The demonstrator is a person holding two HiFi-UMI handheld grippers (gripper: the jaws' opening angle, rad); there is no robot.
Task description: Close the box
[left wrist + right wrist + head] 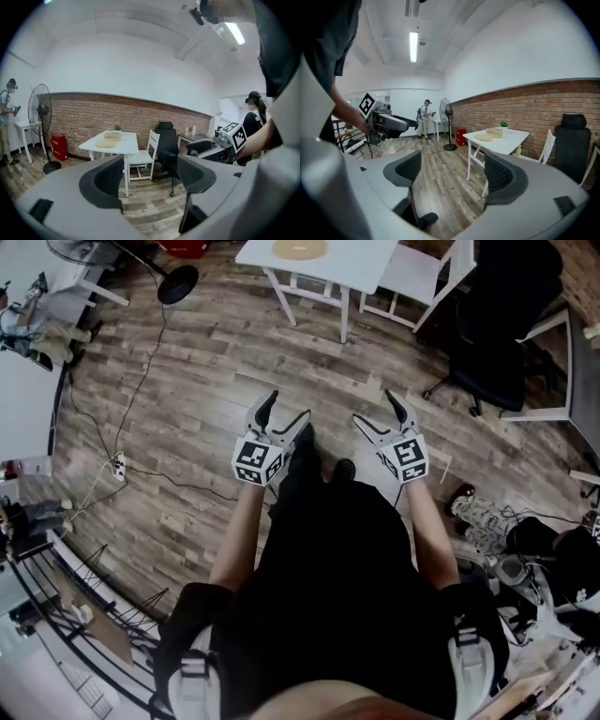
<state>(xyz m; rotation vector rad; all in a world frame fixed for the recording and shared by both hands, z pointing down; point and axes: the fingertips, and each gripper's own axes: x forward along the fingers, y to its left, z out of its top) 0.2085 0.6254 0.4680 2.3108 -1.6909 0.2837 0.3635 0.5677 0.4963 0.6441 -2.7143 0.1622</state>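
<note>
Your left gripper [288, 406] wide open, nothing between jaws. Your right gripper [373, 406] open too, empty. Both level out front, above wood floor [187, 381]. Round tan box [113, 136] on white table [131, 143] ahead, flat tan disc [106, 143] just beside it.

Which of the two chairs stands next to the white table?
The white chair, right at the side of the table. The black office chair stands farther off, beyond the white one.

Your right tool [452, 174] holds its jaws apart over wooden floor [445, 190]; your left tool [389, 123] shows at left, a white surface [507, 142] stands ahead.
</note>
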